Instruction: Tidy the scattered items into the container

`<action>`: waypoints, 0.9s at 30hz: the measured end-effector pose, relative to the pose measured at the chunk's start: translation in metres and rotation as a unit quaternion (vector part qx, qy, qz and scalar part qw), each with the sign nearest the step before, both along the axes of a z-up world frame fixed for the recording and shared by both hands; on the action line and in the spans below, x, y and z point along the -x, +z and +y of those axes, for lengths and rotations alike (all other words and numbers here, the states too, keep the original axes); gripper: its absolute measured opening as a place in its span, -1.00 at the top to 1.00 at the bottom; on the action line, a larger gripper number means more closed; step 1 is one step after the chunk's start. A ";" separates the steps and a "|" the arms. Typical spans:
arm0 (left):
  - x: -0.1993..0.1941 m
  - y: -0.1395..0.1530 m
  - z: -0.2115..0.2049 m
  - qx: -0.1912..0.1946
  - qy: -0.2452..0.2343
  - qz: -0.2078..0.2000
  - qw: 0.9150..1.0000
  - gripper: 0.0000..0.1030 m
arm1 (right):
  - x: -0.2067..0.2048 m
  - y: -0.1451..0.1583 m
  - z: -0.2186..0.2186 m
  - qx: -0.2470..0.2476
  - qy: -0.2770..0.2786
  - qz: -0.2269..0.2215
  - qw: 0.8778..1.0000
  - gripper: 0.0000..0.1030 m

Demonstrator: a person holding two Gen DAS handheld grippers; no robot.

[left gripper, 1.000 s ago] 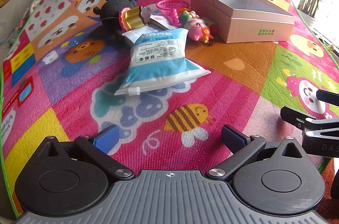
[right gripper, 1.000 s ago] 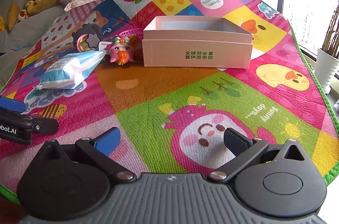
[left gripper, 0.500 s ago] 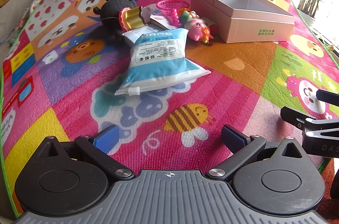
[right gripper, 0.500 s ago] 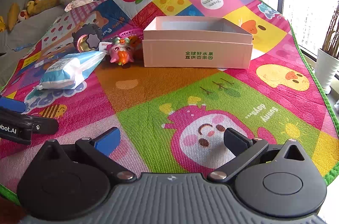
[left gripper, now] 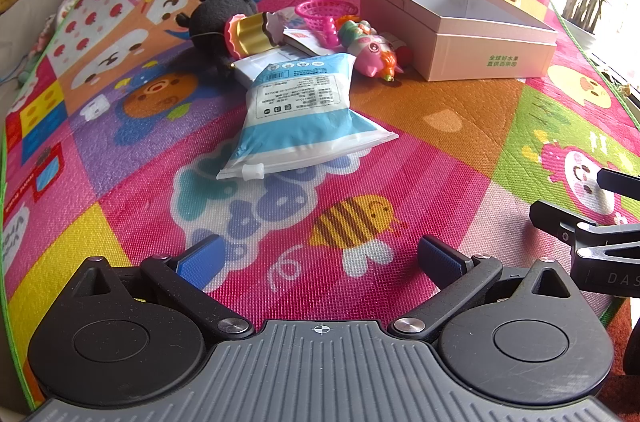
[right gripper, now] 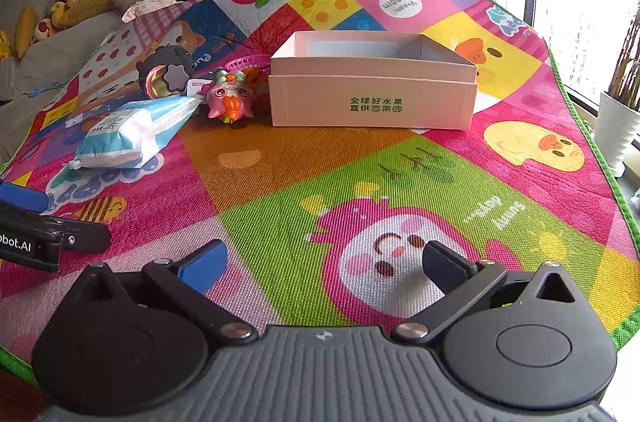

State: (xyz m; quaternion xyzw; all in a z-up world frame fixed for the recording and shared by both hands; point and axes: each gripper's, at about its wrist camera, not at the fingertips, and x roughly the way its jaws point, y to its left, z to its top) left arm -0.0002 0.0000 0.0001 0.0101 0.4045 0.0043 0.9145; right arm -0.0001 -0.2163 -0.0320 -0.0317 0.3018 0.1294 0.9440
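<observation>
Play mat [left gripper: 460,126]: multicoloured cartoon panels, spread flat; it carries every item listed below.
Container [right gripper: 372,90]: pale pink cardboard box, open top, green printing on its near wall; stands on the far part of the mat, interior white and nothing visible inside from either view.
Pouch [left gripper: 304,110]: white and blue soft pack with a small spout at its near corner; lies flat on the mat to the left of the container, apart from it, its far end resting against the toy cluster.
Black plush [left gripper: 216,22]: dark round toy at the far left of the cluster, behind the pouch.
Cupcake toy [left gripper: 250,32]: pink and gold, lying on its side against the black plush.
Pink figurine [right gripper: 230,98]: pig-like toy with orange snout, just beside the container's left wall.
Pink basket [left gripper: 326,12]: small mesh toy behind the figurine, near the container's corner.
Left gripper [left gripper: 320,256]: low over the mat's near edge; fingers spread wide, holding nothing.
Right gripper [right gripper: 324,262]: low over the green panel, in front of the container and well apart from it; fingers spread wide, holding nothing.
</observation>
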 end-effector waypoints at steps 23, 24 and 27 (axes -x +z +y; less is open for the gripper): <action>0.000 0.000 0.000 0.000 -0.001 0.000 1.000 -1.00 | 0.000 0.000 0.000 0.000 0.000 -0.001 1.000 -1.00; 0.000 0.000 0.000 0.000 -0.001 0.000 1.000 -1.00 | 0.000 0.000 0.000 0.000 0.000 -0.001 1.000 -1.00; 0.000 -0.001 0.001 0.001 -0.005 -0.001 1.000 -1.00 | 0.000 0.000 0.000 0.000 0.001 -0.001 1.000 -1.00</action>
